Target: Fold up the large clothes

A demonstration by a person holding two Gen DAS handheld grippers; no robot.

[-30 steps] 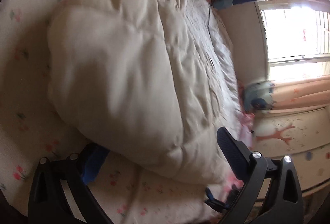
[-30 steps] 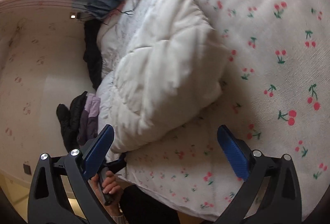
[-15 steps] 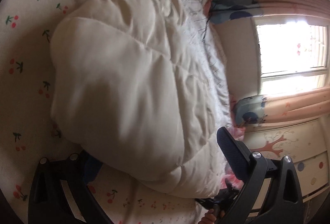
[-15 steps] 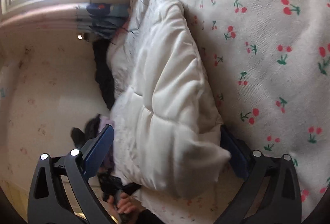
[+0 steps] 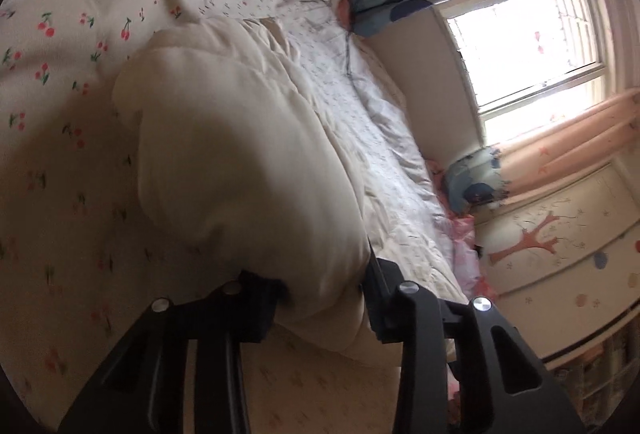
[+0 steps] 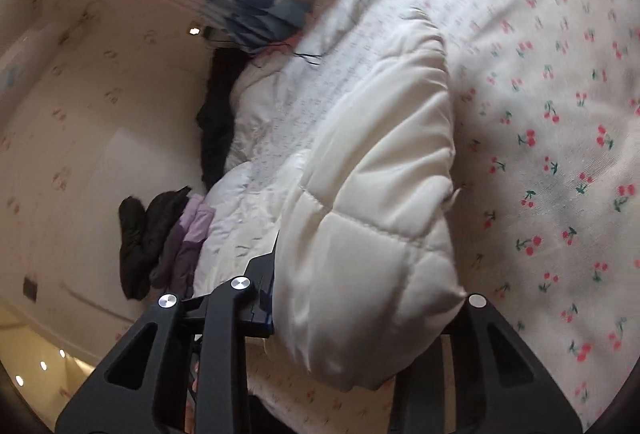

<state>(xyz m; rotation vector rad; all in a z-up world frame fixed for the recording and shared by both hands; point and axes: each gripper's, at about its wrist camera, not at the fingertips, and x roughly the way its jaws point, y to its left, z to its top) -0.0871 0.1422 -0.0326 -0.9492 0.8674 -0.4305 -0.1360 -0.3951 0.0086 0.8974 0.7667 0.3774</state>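
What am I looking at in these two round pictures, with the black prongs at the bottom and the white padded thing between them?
There is no robot here. A person carries a hand-held gripper in each hand, and each has a fisheye camera looking forward along its two fingers, hence the round, bent pictures. The black prongs are those fingers.

One picture comes from the left hand-held gripper, the other from the right hand-held gripper. Both look across a bed with a cherry-print sheet.

On the sheet lies a cream puffy jacket, the large garment to be folded. Each gripper's jaws have just been closing, and each now pinches a bunched part of the jacket between its fingers.

Behind it lie a pale quilt and dark clothes. A bright window shows in the left view.
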